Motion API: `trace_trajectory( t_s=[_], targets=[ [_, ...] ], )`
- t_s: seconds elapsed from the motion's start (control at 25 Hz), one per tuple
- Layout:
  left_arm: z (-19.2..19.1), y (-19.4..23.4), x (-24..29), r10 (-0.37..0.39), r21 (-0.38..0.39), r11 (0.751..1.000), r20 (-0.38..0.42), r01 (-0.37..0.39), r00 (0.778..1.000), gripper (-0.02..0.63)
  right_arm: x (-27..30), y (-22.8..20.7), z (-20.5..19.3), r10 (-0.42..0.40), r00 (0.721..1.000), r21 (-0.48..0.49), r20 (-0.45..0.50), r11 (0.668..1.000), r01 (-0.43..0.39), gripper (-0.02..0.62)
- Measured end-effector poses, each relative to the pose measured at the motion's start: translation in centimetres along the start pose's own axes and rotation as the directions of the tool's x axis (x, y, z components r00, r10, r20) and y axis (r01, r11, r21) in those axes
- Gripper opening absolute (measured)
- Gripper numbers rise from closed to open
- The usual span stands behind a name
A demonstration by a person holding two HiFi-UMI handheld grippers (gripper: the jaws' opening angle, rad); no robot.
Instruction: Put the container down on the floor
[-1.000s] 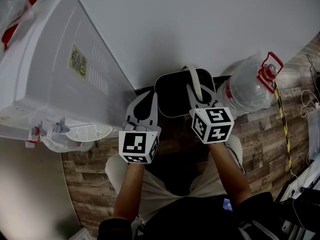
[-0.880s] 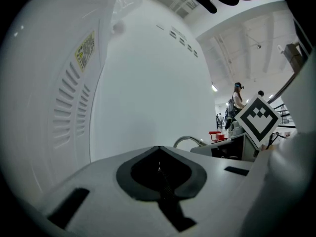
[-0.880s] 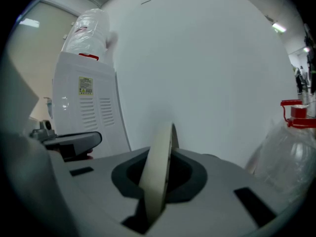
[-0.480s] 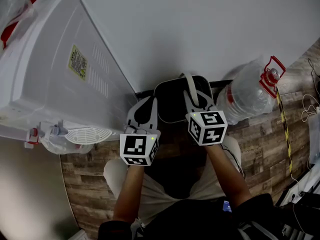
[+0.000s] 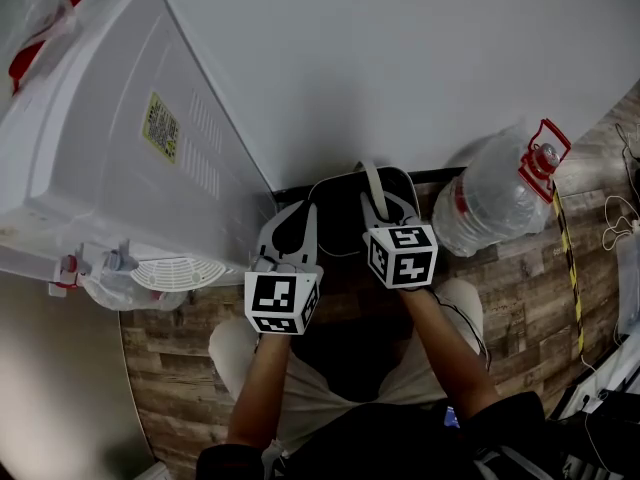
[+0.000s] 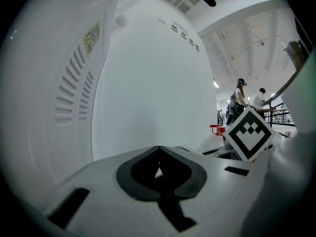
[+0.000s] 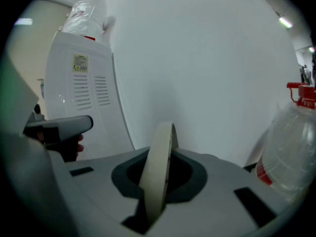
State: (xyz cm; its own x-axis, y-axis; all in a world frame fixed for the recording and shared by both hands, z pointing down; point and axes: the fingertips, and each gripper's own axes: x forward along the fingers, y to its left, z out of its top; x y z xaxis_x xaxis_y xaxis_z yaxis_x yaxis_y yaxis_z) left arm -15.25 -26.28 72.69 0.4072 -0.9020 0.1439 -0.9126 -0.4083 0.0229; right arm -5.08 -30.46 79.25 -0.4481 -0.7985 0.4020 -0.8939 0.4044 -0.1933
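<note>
The head view looks steeply down from above the person onto the wood-look floor (image 5: 170, 368) at the foot of the white wall (image 5: 400, 58), with the water dispenser (image 5: 110, 138) at left and the water bottle (image 5: 490, 196) at right. The left gripper view rides low on the left gripper (image 6: 157, 158), facing that wall from close, the dispenser's vented side filling its left. The right gripper view, riding on the right gripper (image 7: 164, 151), faces the same wall and shares dispenser and bottle with the head view, the container's handle (image 7: 157, 177) right before its lens.
</note>
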Motion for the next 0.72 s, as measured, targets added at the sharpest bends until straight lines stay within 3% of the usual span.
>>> trace_trajectory(
  t_s=[0.24, 0.52, 0.72],
  targets=[
    [-0.7, 0.2, -0.3, -0.004, -0.026, 1.000, -0.016, 0.003, 1.000, 0.017, 1.0, -0.3, -2.7, -0.007, 0.998, 0.023, -0.056, 1.000, 0.008, 0.035],
    [-1.6, -0.2, -0.6, -0.004, 0.071, 0.997, -0.049, 0.008, 0.999, 0.017, 2.6, -0.4, -5.7, -0.018, 0.991, 0.012, -0.131, 1.000, 0.020, 0.035],
    [-2.5, -0.1, -0.6, -0.003, 0.018, 1.000, -0.065, 0.004, 0.998, 0.017, 3.7, -0.5, -7.4, -0.025, 0.985, -0.014, -0.171, 1.000, 0.023, 0.034]
  ],
)
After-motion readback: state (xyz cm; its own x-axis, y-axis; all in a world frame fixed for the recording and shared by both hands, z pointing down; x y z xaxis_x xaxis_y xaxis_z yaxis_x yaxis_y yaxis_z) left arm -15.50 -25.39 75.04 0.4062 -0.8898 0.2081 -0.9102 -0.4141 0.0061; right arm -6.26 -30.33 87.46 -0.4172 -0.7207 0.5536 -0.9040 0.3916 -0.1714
